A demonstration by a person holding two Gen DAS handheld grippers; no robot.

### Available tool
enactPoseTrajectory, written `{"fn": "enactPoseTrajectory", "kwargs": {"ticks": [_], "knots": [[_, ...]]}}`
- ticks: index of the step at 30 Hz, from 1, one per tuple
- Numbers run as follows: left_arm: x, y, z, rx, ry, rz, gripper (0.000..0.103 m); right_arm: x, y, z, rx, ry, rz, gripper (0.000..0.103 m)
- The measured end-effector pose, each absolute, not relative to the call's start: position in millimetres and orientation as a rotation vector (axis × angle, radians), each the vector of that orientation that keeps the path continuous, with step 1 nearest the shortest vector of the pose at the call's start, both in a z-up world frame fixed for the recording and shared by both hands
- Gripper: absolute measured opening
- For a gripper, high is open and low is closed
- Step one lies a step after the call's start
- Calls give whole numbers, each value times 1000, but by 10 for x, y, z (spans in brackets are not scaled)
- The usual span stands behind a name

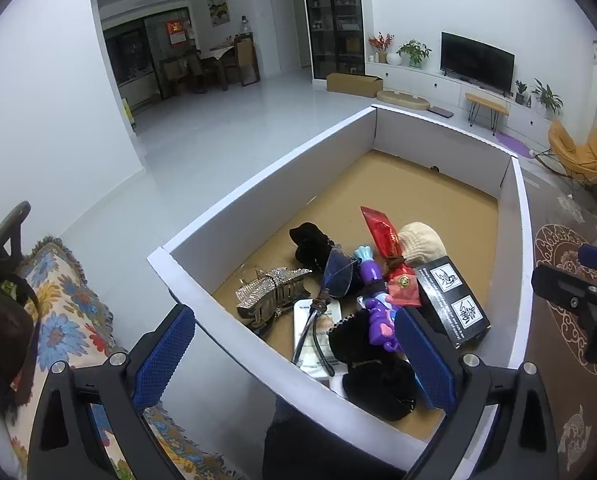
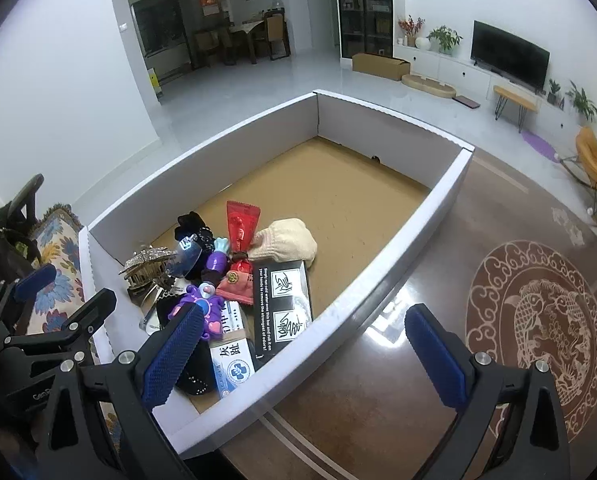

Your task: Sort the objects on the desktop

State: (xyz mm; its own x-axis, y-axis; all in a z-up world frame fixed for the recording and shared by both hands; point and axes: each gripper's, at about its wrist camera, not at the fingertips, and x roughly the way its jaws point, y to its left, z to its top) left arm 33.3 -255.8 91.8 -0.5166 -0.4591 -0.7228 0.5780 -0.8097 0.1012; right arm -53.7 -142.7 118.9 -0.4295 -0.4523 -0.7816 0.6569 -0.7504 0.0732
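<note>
With my left gripper [image 1: 294,354] and right gripper [image 2: 304,354] both spread wide and empty above the near end of the white box [image 2: 426,212], I judge the sorting nearly done: the objects [image 2: 234,276] lie heaped inside, the brown table [image 2: 378,392] beside it bare.

Your left gripper [image 1: 294,354] hangs with its blue pads spread wide, holding nothing. Your right gripper [image 2: 304,354] is likewise agape and empty (its left finger [image 2: 170,354] nearest the other tool), both angled forward and down.
</note>
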Motion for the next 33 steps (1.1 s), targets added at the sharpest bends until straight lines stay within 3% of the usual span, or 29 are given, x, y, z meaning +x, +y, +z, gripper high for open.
{"fn": "enactPoseTrajectory", "kwargs": {"ticks": [33], "knots": [[317, -2571, 924, 955, 213, -2334, 102, -565, -1638, 1134, 1072, 407, -2176, 101]]}}
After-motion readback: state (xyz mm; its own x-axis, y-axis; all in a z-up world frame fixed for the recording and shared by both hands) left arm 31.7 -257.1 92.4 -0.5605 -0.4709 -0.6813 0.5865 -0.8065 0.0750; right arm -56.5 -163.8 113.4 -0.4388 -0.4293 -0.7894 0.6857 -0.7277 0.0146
